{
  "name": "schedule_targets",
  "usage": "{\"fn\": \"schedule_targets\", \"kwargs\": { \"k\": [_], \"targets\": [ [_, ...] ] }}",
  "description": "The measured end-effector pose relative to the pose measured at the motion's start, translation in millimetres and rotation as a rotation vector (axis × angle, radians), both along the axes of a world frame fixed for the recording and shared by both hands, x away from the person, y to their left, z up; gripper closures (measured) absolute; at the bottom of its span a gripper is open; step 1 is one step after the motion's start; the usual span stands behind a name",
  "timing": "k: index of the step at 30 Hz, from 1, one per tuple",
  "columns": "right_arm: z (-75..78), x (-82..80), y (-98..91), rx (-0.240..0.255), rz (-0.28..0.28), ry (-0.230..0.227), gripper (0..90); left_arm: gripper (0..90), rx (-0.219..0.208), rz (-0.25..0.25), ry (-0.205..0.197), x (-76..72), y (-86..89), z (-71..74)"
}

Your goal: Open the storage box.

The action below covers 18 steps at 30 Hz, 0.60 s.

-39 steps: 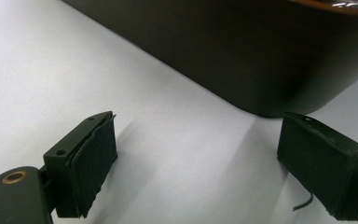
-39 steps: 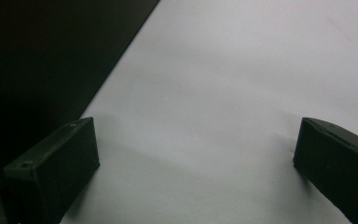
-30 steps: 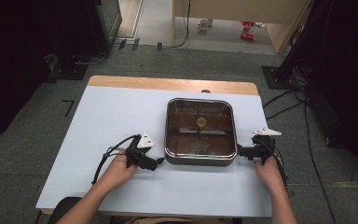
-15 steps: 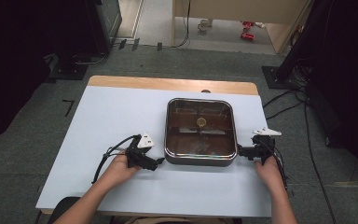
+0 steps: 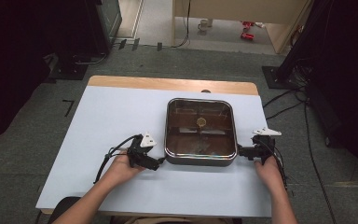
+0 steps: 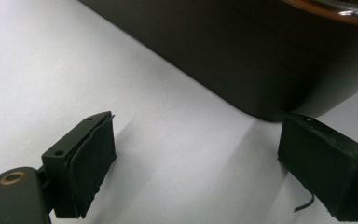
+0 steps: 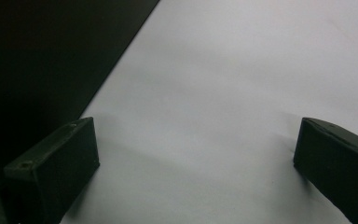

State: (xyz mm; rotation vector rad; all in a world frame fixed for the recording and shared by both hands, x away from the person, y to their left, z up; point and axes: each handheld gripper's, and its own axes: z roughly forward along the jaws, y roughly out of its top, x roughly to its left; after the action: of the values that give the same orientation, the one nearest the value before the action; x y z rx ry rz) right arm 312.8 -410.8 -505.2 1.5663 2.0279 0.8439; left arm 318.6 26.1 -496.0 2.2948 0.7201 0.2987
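Note:
A square dark pan [image 5: 200, 132] with a glass lid and a small brass knob [image 5: 200, 122] sits on the white table [image 5: 102, 116], right of centre. My left gripper [image 5: 160, 162] rests low on the table at the pan's near left corner, jaws wide open with nothing between them. In the left gripper view the pan's dark side wall [image 6: 261, 56] looms just ahead of the open left gripper [image 6: 205, 177]. My right gripper [image 5: 239, 151] lies at the pan's near right corner, open too. The right gripper view has the pan wall [image 7: 42, 60] at the left beside the open right gripper [image 7: 200, 172].
A wooden strip [image 5: 168, 84] runs along the table's far edge. Dark equipment stands [image 5: 303, 51] and cables [image 5: 289, 105] lie on the grey floor around the table. Bare tabletop spreads left of the pan.

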Motion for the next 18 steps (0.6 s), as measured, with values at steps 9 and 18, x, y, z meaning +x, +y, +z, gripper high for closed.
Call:
{"fn": "schedule_targets", "kwargs": {
  "k": [9, 18],
  "targets": [
    [0.0, 0.0, 0.0, 0.000, 0.000, 0.000, 0.0, 13.6, 0.038, -0.001, 0.023, 0.2, -3.7, 4.6],
    [0.0, 0.0, 0.0, 0.000, 0.000, 0.000, 0.0, 25.1, 0.111, -0.032, 0.071, 1.2, -5.4, 14.3]
  ]
}}
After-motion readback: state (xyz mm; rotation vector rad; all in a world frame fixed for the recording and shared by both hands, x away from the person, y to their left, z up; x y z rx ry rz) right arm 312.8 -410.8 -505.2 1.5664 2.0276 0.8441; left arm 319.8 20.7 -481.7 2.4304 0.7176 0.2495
